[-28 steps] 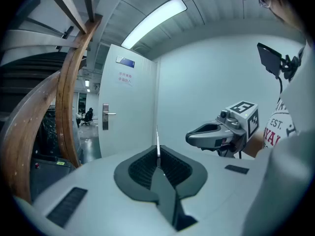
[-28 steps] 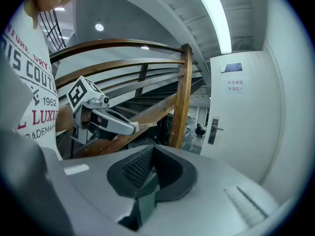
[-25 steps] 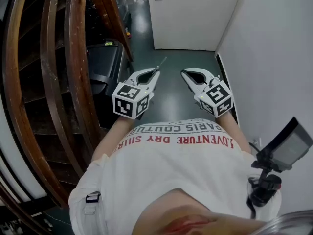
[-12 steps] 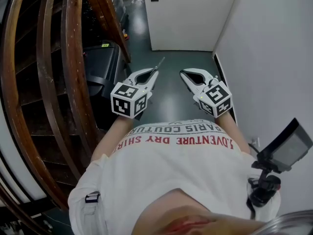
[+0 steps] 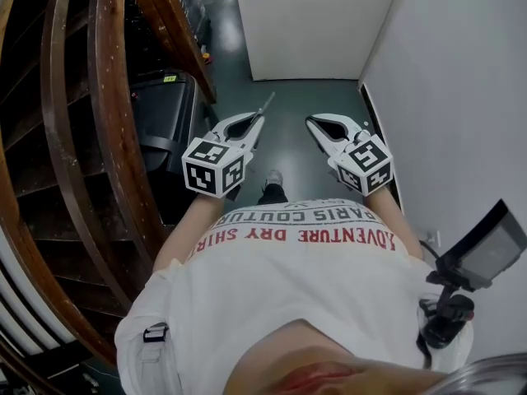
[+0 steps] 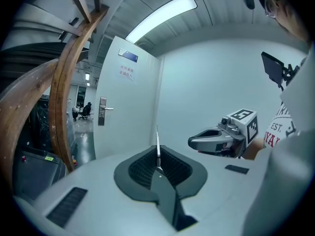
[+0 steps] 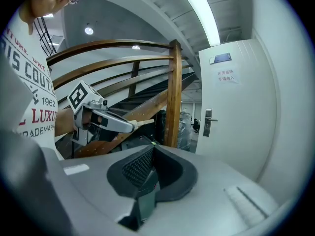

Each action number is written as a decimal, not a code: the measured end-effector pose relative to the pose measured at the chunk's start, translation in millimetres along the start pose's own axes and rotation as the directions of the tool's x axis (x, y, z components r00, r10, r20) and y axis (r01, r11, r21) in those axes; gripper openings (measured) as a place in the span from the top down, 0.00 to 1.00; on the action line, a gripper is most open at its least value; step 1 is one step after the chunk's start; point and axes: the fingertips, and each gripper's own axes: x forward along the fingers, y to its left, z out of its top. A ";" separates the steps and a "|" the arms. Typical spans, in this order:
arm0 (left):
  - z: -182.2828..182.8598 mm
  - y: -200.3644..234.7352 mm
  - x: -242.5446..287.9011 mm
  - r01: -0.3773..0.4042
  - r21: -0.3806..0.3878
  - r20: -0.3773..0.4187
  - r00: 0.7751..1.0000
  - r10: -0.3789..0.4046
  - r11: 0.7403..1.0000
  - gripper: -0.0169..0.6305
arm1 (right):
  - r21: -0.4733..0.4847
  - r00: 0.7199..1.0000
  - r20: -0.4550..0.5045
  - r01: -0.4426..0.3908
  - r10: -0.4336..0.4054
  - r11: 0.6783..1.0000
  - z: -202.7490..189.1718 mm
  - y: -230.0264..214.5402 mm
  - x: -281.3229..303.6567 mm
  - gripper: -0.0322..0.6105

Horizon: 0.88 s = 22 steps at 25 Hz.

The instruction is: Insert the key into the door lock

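Thin silver metal key (image 6: pixel 158 145): narrow blade, edge-on, clamped between left gripper (image 6: pixel 159 167) fingers, poking past tips. Right gripper (image 7: pixel 150 171) fingers together, empty. Silver door lock (image 6: pixel 102 111) well ahead of tips.

White walls (image 5: pixel 461 72); dark floor (image 5: pixel 288 151); curved wooden banister (image 5: pixel 104 97); ceiling strip light (image 6: pixel 160 16).

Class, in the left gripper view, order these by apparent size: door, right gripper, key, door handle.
1. door
2. right gripper
3. key and door handle: alike, unranked; the key is much nearer.
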 end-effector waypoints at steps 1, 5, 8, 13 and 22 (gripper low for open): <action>2.8 7.0 10.7 0.005 -0.001 -0.002 1.000 -0.005 1.000 0.94 | 0.007 1.000 -0.001 0.005 -0.005 1.000 -0.5 -11.4 6.8 0.95; 12.2 41.6 54.4 0.027 -0.005 -0.013 1.000 -0.027 1.000 0.94 | 0.029 1.000 -0.013 0.025 -0.024 0.999 -3.7 -56.0 41.9 0.95; 26.3 82.4 94.3 0.036 -0.010 -0.018 0.999 -0.036 0.999 0.94 | 0.041 0.999 -0.015 0.034 -0.033 0.999 -0.6 -97.6 81.5 0.95; 60.9 164.3 173.1 0.051 -0.033 -0.016 0.999 -0.052 0.998 0.94 | 0.065 0.998 -0.030 0.054 -0.052 0.996 8.5 -182.9 156.7 0.95; 138.1 310.7 290.7 0.032 -0.032 -0.009 0.999 -0.032 0.999 0.94 | 0.070 0.998 -0.006 0.062 -0.061 0.996 49.1 -324.0 288.5 0.95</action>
